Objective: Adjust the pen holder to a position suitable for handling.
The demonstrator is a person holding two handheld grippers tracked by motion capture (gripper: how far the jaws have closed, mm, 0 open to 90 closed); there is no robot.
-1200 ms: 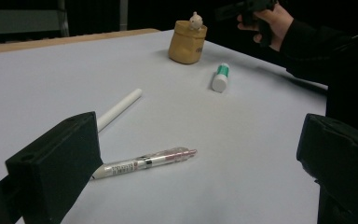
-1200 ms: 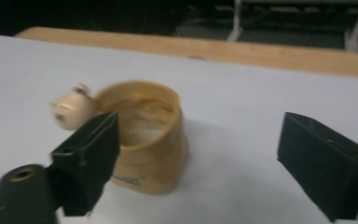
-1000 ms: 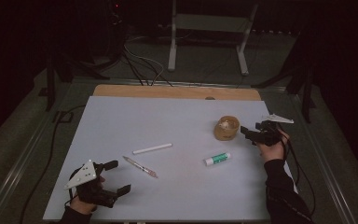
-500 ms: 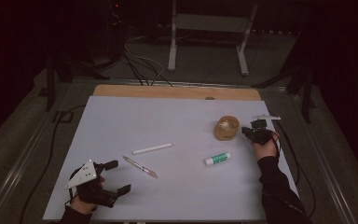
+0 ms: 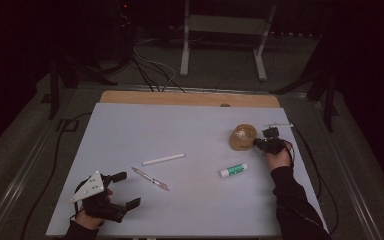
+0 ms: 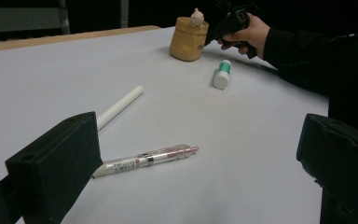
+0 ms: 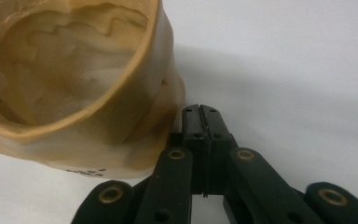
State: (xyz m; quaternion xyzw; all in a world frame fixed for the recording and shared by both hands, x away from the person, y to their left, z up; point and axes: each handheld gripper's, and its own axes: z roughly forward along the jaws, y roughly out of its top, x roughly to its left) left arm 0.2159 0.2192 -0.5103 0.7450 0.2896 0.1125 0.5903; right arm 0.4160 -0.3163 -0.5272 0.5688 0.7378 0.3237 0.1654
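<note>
Right tongs point(image 7: 200, 116): clamped fully together with nothing between them, their tips pressed against the outer wall of the tan cup point(image 7: 88, 93); the jaws have just snapped closed, empty.
Tan cup: standing upright at about 2 o'clock on the desk point(image 5: 130, 130), a small pale figure poking out of its mouth in the left gripper view; the right tongs point(image 5: 263, 142) sit just at its 3 o'clock side.
Left tongs point(image 5: 125, 189): spread wide and holding nothing, hovering low at 7 o'clock, with the pen point(image 6: 149, 158) lying just ahead of them.
Other items: white stick point(image 5: 163, 159) near centre, glue stick point(image 5: 233, 170) at about 4 o'clock, apart from the cup.
Risk one: closed tips can only push, so I'd judge a nudge here could slide the cup toward 9 o'clock or tip it, spilling the little figure.
Cause: contact looks low on a soft, wrinkled wall, and the cup seems light.
Risk two: if a grasp is meant, the tongs need to reopen and straddle the rim; closing on the soft wall could crumple it.
Risk three: the right forearm passes near the glue stick and could roll it.
Writing: faint dark marks near the cup's base, too blurred to read; print on the pen's barrel and the glue stick's green label is illegible.
</note>
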